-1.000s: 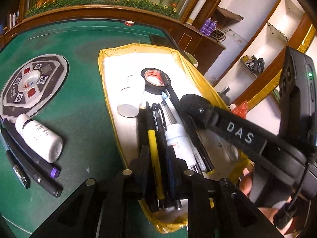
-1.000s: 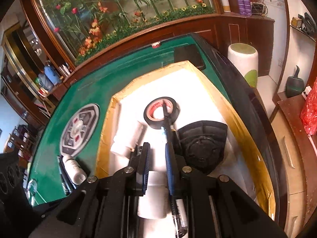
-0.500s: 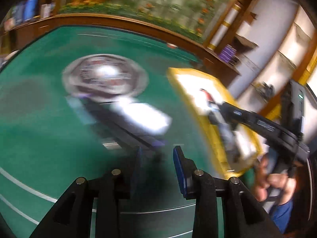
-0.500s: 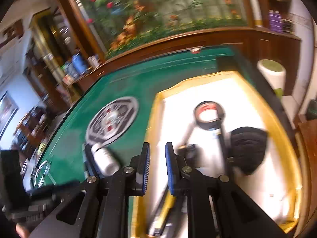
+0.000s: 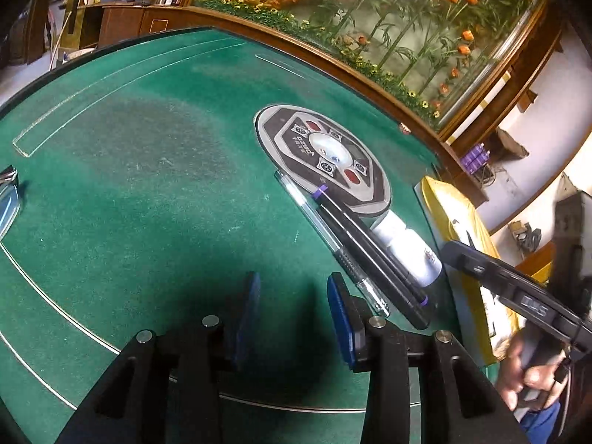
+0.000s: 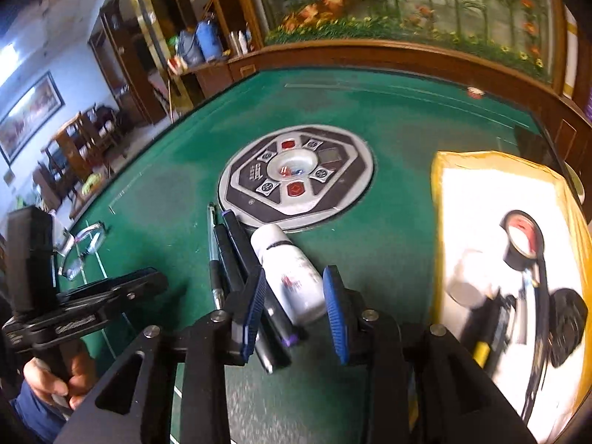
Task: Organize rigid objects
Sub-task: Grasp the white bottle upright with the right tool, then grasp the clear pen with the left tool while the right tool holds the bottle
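A white bottle (image 6: 292, 277) lies on the green felt beside two black markers (image 6: 236, 259) and a clear pen (image 6: 212, 244). My right gripper (image 6: 294, 303) hovers over the bottle with its jaws opening. The bottle's lower half shows between the blue pads, which do not press on it. My left gripper (image 5: 294, 307) is left of the clear pen (image 5: 333, 248), the markers (image 5: 370, 259) and the bottle (image 5: 407, 248). Its jaws are opening too, with only bare felt between them. The yellow-rimmed tray (image 6: 438, 222) holds a tape roll (image 6: 521, 236), pens and a white container.
A round grey control panel (image 6: 296, 181) sits in the table's middle, just beyond the pens. Eyeglasses (image 6: 81, 251) lie at the left. A wooden rail and a flower display border the far edge. A person's hand (image 5: 529, 373) holds the right tool.
Both grippers held pens over the tray. They have let go, swung left onto the felt and widened their jaws. The right one now straddles the white bottle.
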The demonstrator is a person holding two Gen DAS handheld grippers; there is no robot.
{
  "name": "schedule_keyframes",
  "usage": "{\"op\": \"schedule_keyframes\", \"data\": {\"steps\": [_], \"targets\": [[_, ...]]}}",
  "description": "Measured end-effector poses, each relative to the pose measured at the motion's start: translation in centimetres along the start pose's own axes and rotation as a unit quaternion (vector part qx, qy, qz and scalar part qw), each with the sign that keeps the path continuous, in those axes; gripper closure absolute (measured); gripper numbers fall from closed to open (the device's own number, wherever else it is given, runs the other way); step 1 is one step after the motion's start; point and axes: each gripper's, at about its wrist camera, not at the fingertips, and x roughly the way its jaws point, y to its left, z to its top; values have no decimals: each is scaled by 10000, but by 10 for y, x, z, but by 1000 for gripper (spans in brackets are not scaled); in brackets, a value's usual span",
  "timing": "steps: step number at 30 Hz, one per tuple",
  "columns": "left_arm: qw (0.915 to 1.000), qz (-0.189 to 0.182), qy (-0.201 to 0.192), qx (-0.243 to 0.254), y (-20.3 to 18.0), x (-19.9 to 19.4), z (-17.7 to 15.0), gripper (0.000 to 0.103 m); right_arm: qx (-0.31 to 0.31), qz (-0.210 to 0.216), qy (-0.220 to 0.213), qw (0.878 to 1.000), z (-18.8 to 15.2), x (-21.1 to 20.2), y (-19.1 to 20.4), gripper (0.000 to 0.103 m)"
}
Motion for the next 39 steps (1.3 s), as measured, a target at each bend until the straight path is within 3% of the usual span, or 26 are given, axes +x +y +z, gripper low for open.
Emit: {"op": "schedule_keyframes", "data": {"steps": [5,10,17,20,23,26,29,35,37,39], "targets": [[10000,-31,-5,-14,0,-4,-2,63,-56,-130,309,9994,9,32,2,69],[10000,-57,-9,-23,0,-5,-2,62,-275,-272,427,9983,0,40,16,69],[10000,-49,-6,-14,2,-8,-4,62,-476,562,630,9953,-17,37,51,70],[10000,-32,-2,-7,1,-8,-4,62,-430,39,382,9983,-17,28,46,70],[10000,29,11,29,-1,-8,-4,62,-45,113,168,9998,-16,15,27,70],[9999,169,24,31,-3,-8,-3,62,187,141,72,9997,-18,10,13,70],[9973,647,84,342,-10,-3,2,71,327,272,50,9991,-16,9,7,70],[9809,1633,203,1036,-26,16,14,75,431,447,-82,9980,-16,-3,5,70],[9773,1780,219,1130,-28,18,14,78,494,482,-110,9976,-15,-5,2,70],[9760,1774,235,1243,-29,16,9,90,591,527,-144,9968,-15,-8,-3,70]]}}
